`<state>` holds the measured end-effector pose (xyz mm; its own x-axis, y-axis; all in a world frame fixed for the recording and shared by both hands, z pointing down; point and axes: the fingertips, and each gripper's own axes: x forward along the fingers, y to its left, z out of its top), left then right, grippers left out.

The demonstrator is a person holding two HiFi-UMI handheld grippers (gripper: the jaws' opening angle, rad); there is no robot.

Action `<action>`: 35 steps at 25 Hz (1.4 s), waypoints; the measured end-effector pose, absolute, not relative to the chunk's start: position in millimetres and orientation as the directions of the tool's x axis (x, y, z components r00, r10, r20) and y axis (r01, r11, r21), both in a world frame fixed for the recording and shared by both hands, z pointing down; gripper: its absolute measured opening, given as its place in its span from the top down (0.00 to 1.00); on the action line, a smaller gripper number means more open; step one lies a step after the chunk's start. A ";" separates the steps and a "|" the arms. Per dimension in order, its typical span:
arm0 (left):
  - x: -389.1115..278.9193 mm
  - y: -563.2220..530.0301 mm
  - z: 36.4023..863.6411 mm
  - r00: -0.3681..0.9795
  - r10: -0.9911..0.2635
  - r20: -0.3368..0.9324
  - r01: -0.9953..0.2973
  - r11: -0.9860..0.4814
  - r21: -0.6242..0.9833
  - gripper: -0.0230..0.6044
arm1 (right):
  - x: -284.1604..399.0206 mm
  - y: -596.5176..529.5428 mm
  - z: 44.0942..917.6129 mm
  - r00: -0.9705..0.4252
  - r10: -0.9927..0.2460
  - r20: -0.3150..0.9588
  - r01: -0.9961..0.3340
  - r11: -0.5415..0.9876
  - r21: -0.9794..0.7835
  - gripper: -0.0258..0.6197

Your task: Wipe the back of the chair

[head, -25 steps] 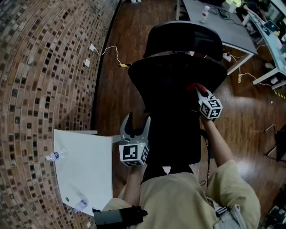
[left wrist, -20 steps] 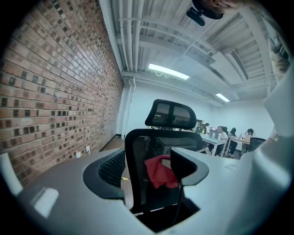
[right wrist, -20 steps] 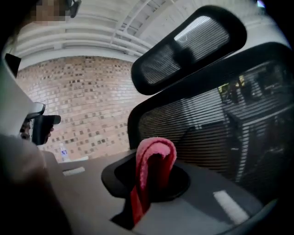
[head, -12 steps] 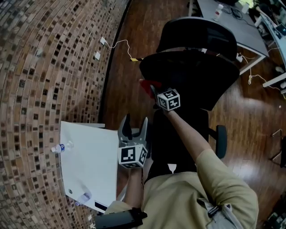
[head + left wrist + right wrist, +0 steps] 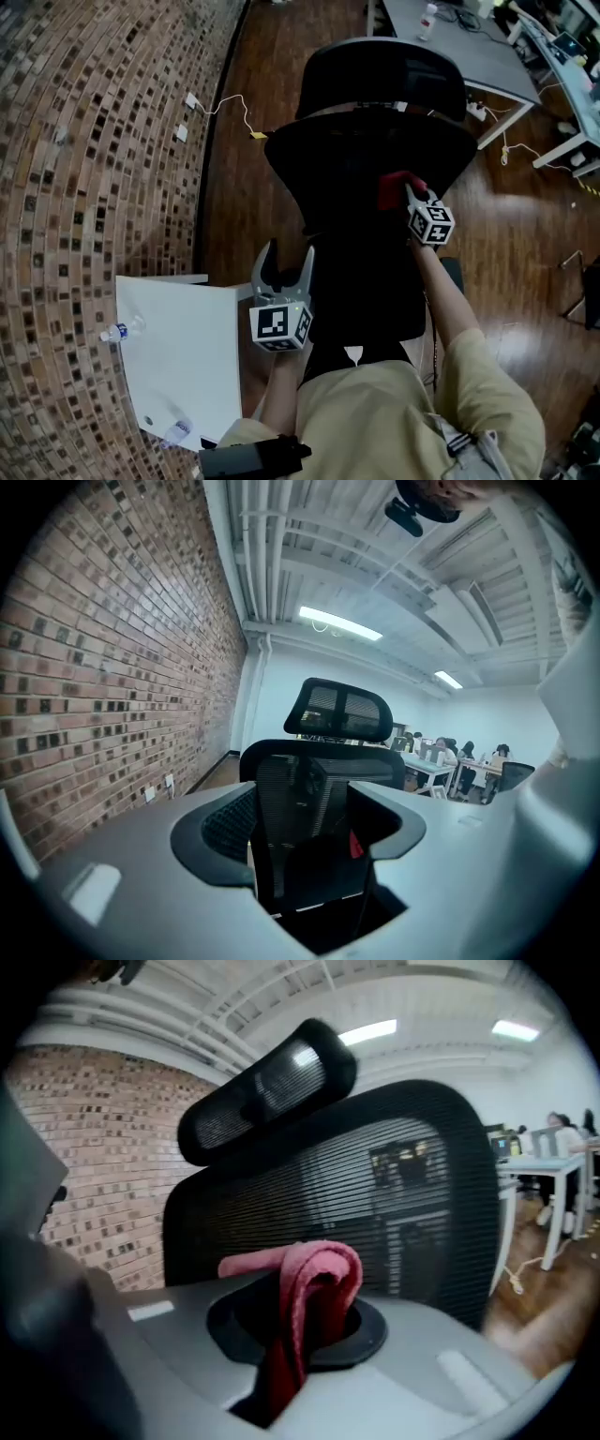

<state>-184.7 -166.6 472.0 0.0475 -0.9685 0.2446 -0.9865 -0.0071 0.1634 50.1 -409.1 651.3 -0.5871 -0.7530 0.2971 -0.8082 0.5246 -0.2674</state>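
The left gripper [image 5: 286, 255] hangs near the person, jaws apart and empty, just beside the black mesh office chair [image 5: 361, 281]. Farther out, the right gripper [image 5: 413, 199] clamps a folded red cloth [image 5: 317, 1288] at the chair's curved mesh back [image 5: 403, 1204]. With nothing steadying the chair, a hard press could roll it away, or the mesh might snag the cloth.

Brown small-brick wall [image 5: 75, 141] fills frame left. Dark glossy wooden floor [image 5: 244, 187] centre and right. White rectangular table [image 5: 187, 347] lower left. Grey desk [image 5: 469, 54] upper right. White ceiling strip lights [image 5: 339, 624] lit.
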 end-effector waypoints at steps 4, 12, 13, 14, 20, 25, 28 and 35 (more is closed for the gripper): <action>-166.1 -178.6 473.0 0.101 -0.965 0.241 -0.984 -0.061 0.170 0.51 | 170.3 -436.8 650.2 -0.386 -0.856 0.343 -0.916 0.314 -0.248 0.92; -153.1 -179.8 478.5 0.123 -0.960 0.251 -0.981 -0.080 0.174 0.51 | 158.1 -424.8 656.2 -0.415 -0.831 0.369 -0.902 0.324 -0.285 0.92; -154.6 -178.1 480.5 0.119 -0.959 0.256 -0.982 -0.076 0.174 0.51 | 130.1 -415.7 656.7 -0.462 -0.800 0.384 -0.884 0.381 -0.270 0.92; -156.7 -176.8 483.0 0.114 -0.959 0.261 -0.982 -0.069 0.175 0.51 | 92.9 -403.7 655.3 -0.526 -0.757 0.388 -0.850 0.461 -0.256 0.92; -168.0 -170.4 489.3 0.072 -0.957 0.283 -0.983 -0.020 0.181 0.51 | -152.8 -300.0 649.0 -0.889 -0.362 0.281 -0.446 0.825 -0.347 0.92; -189.2 -161.7 491.8 0.031 -0.955 0.295 -0.985 0.020 0.169 0.51 | -240.3 -289.3 668.6 -0.909 -0.323 0.265 -0.412 0.795 -0.445 0.92; -195.0 -157.5 499.3 0.025 -0.951 0.307 -0.985 0.030 0.172 0.51 | -217.1 -313.8 686.5 -0.876 -0.385 0.291 -0.480 0.756 -0.444 0.92; -172.8 -170.9 511.0 0.112 -0.944 0.310 -0.974 -0.043 0.221 0.51 | -40.3 -364.6 695.7 -0.731 -0.592 0.339 -0.682 0.648 -0.340 0.92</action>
<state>-172.8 -170.9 511.0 0.1119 -0.9440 0.3104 -0.9743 -0.0428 0.2212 -40.3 -364.6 695.7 -0.7313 -0.5918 0.3390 -0.6818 0.6479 -0.3399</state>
